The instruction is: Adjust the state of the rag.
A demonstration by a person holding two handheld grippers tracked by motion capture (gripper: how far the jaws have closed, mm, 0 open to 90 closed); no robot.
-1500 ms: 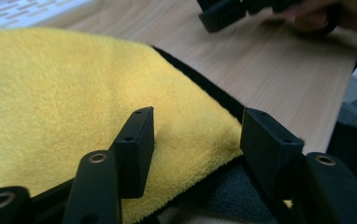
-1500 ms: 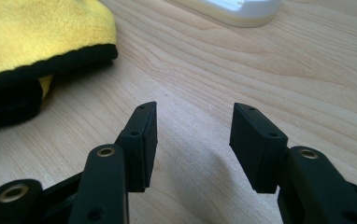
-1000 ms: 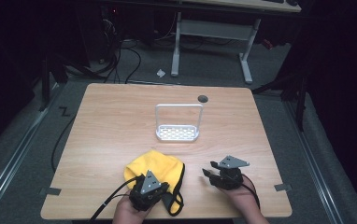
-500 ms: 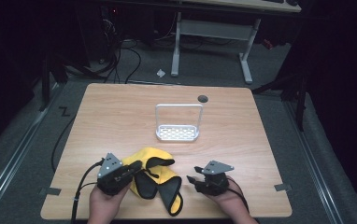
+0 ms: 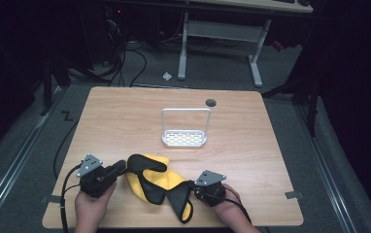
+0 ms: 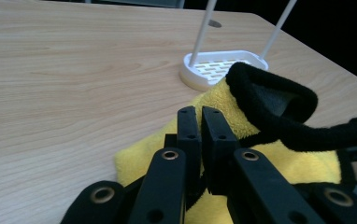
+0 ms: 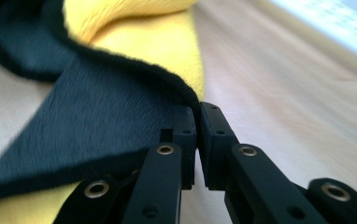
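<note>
High view: at the near edge of the wooden table (image 5: 125, 111), the person's 2 hand-held grippers sit on either side of a yellow cloth with black trim (image 5: 157, 182), which lies crumpled near the middle of that edge. The right gripper (image 5: 192, 186) has just been closing, and its jaws now pinch the cloth's black hem at the right corner, as the right gripper view shows (image 7: 196, 112). The left gripper (image 5: 118, 169) has its jaws pressed together at the cloth's left side; in the left gripper view (image 6: 201, 122) I cannot tell whether any fabric is caught between them. To spread the cloth well, I judge both corners need a firm hold, then an even pull outward, kept low. Farther off, mid-table, stands a white wire rack (image 5: 184, 138), well apart from the cloth.
</note>
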